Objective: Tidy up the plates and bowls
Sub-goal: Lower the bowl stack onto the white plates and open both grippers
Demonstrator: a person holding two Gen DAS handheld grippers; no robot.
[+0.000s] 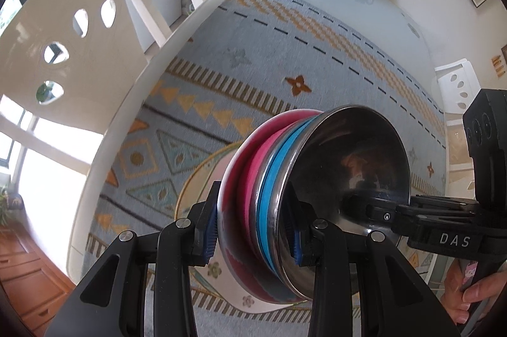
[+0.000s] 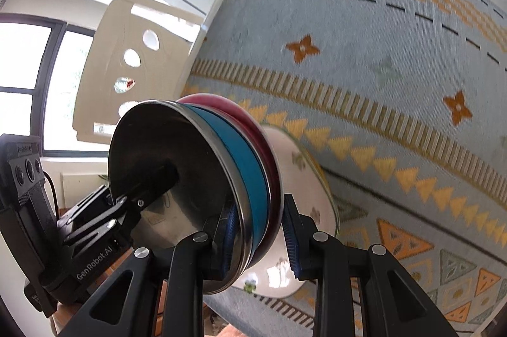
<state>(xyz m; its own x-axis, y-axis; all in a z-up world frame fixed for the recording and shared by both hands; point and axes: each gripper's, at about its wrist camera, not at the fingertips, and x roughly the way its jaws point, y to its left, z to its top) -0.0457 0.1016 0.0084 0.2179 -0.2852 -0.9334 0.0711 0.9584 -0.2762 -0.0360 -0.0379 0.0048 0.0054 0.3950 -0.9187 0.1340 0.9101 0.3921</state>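
Both claws are gripping one nested stack: the left claw (image 1: pixel 253 229) and the right claw (image 2: pixel 258 238) are each pinching its rim from opposite sides. The steel bowl (image 1: pixel 348 166), blue bowl (image 1: pixel 269 200) and red bowl (image 1: pixel 240 178) are hanging above the white plate (image 2: pixel 301 194) on the table (image 1: pixel 317 36). Steel is slippery and stiff, and the stack probably heavy, so two rim grips seem wise.

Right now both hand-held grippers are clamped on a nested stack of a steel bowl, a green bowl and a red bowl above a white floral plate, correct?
Nearly. The middle bowl is blue, not green; the right wrist view shows it between the shiny steel bowl and the dark red bowl. Both hand-held grippers, left and right, do clamp the stack above the white floral plate.
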